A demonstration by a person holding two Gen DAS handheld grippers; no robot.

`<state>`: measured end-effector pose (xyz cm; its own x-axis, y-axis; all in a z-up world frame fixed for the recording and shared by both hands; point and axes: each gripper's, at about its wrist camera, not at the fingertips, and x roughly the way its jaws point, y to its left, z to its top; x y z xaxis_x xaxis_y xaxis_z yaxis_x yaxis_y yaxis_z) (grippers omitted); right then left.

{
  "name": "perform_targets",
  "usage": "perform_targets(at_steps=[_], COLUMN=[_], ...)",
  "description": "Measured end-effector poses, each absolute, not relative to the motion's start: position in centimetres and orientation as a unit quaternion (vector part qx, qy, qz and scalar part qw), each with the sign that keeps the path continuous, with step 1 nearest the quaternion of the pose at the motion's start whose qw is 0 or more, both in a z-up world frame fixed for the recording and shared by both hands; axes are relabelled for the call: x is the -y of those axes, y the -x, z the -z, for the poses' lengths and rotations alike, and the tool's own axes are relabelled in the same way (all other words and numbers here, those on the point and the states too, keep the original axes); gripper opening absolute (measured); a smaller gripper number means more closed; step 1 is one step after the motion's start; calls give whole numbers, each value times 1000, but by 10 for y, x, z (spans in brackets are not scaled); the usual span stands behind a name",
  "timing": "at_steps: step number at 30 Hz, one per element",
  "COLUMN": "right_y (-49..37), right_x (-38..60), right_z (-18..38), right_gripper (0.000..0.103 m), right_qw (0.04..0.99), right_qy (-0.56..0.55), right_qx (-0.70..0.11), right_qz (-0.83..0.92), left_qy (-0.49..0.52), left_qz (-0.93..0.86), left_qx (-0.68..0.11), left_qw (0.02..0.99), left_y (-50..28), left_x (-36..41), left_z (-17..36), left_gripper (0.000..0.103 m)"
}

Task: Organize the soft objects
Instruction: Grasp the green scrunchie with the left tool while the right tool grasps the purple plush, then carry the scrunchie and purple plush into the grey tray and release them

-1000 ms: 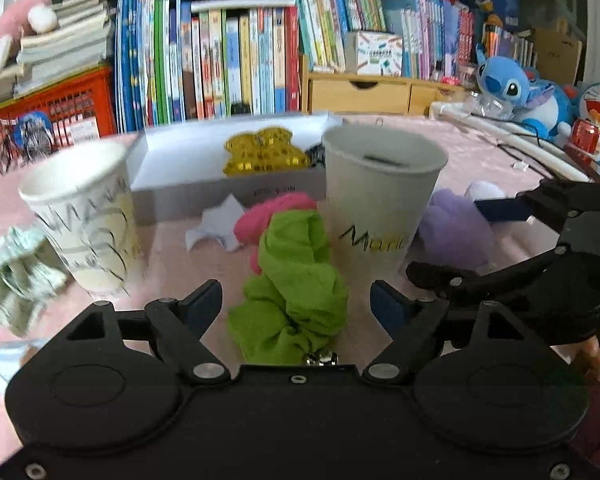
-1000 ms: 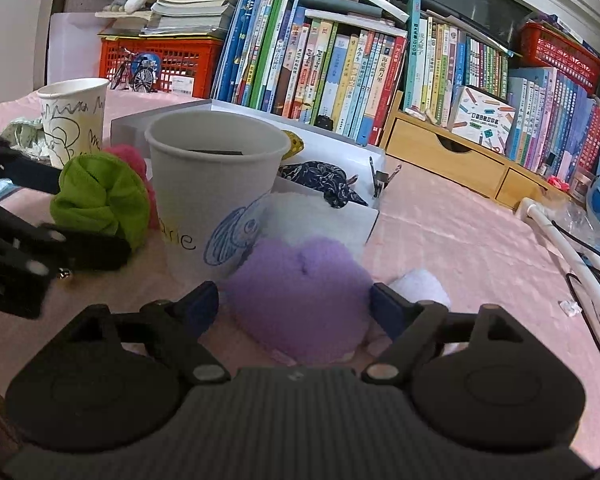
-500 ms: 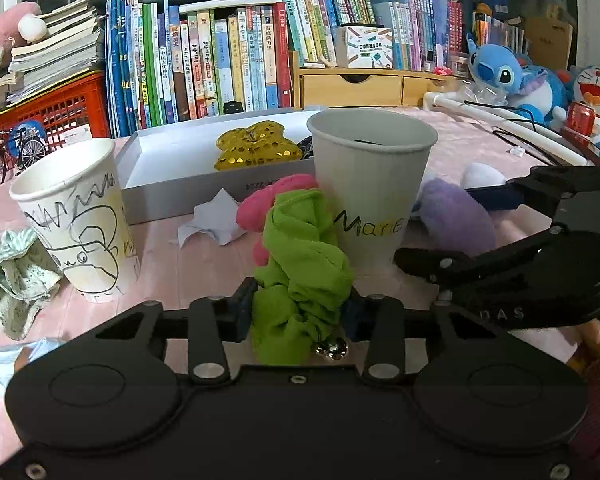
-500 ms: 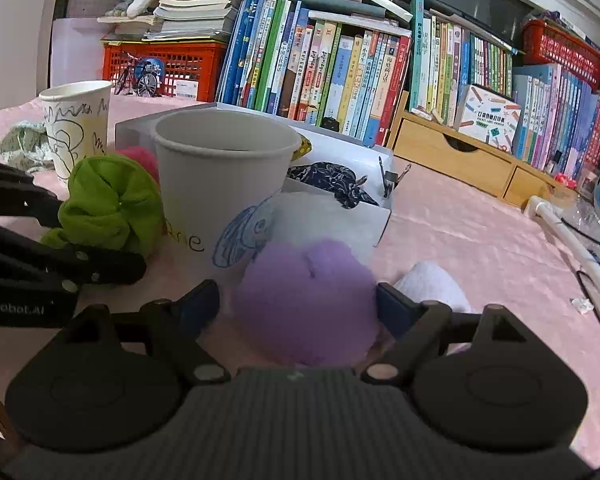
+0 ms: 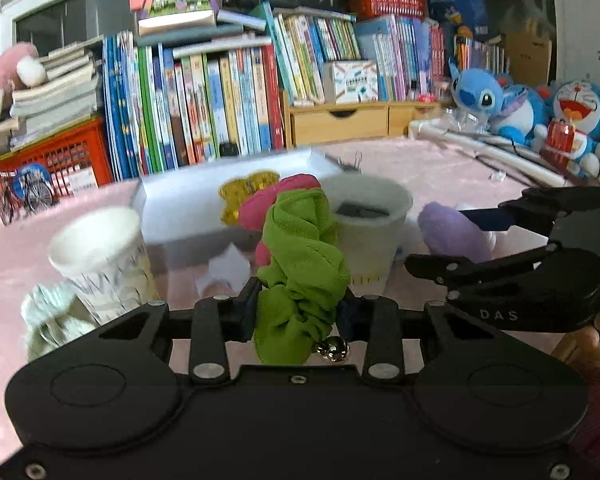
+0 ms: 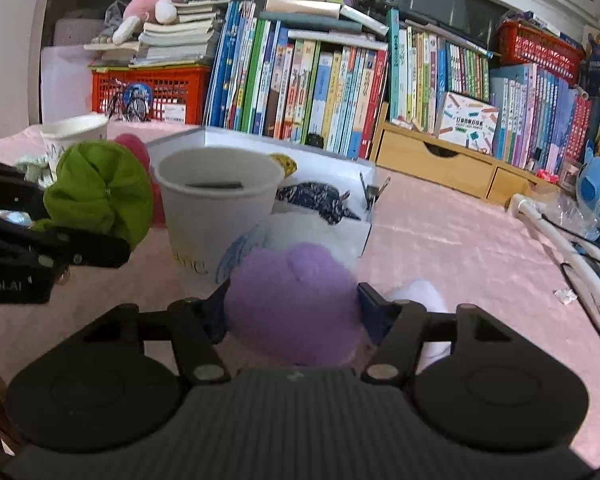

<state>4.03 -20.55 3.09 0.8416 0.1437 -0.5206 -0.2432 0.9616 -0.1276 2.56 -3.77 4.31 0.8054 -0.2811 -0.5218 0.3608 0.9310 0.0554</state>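
left gripper (image 5: 300, 312): clamped on green scrunchie (image 5: 300, 264), held left of paper cup (image 5: 364, 224) | right gripper (image 6: 294, 312): clamped on purple pom-pom (image 6: 292, 304), just in front of the cup

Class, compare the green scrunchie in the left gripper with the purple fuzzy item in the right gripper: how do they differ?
The green scrunchie is smooth, gathered fabric with a small metal bell; the purple fuzzy item is plush and rounded, with no bell visible. The scrunchie hangs elongated; the purple item sits compact. Both are soft and clamped between gripper fingers.
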Motion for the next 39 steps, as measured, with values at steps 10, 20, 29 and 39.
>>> perform_targets(at_steps=[10, 20, 29, 39], right_y=[-40, -71, -120, -196], right_x=[219, 234, 239, 245], right_z=[-74, -114, -144, -138], right_gripper=[66, 66, 66, 66], right_qw=[969, 974, 969, 940], right_qy=[88, 36, -20, -114], right_qx=[-218, -212, -227, -304], right_qz=[-83, -77, -91, -105], left_qy=[-55, -33, -17, 22], left_qz=[171, 164, 156, 132], left_qx=[-240, -241, -281, -390], left_qw=[954, 956, 947, 911], left_y=[-43, -82, -140, -226], left_x=[17, 0, -8, -14], left_z=[-95, -135, -153, -127], left_gripper=[35, 35, 35, 35])
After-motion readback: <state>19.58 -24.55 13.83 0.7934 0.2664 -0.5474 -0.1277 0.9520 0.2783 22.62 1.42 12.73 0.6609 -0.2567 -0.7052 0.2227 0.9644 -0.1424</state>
